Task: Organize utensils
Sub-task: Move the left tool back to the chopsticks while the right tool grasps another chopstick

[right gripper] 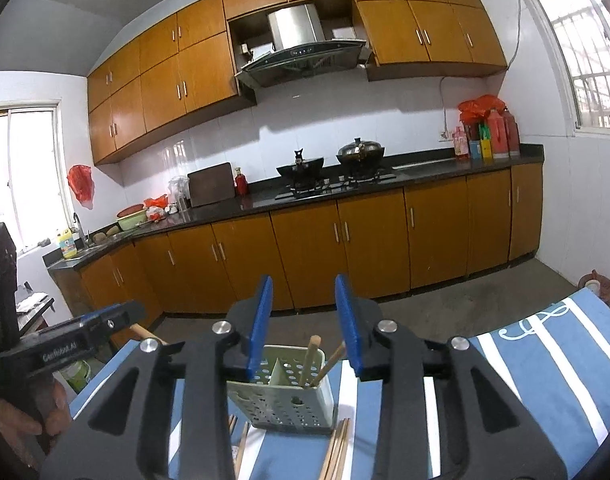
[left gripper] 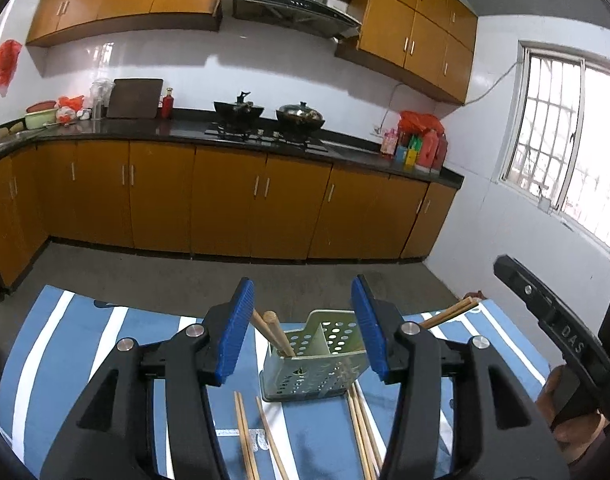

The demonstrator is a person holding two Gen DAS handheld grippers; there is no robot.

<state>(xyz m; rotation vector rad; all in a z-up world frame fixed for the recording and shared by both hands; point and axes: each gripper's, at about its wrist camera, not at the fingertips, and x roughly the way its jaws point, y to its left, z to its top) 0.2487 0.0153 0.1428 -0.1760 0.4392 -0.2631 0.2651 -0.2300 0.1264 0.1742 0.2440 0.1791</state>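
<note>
A pale green perforated utensil holder (left gripper: 313,376) (right gripper: 285,400) stands on the blue striped cloth (left gripper: 85,340) (right gripper: 545,360). Two wooden chopsticks (left gripper: 275,334) (right gripper: 309,360) lean in one of its compartments. My left gripper (left gripper: 302,280) hovers just above the holder, open, its blue pads either side of the rim and pressing on nothing. My right gripper (right gripper: 303,278) is also open over the holder, one chopstick close beside its right pad. Loose chopsticks (left gripper: 245,432) (right gripper: 339,448) lie on the cloth in front of the holder, more (left gripper: 449,312) behind it.
Beyond the table's far edge lie grey floor and orange kitchen cabinets (left gripper: 225,200) under a black counter with two woks (left gripper: 301,116). A hand (left gripper: 565,400) holds the other gripper's handle at the right. A brown object (right gripper: 597,284) sits at the table's far right corner.
</note>
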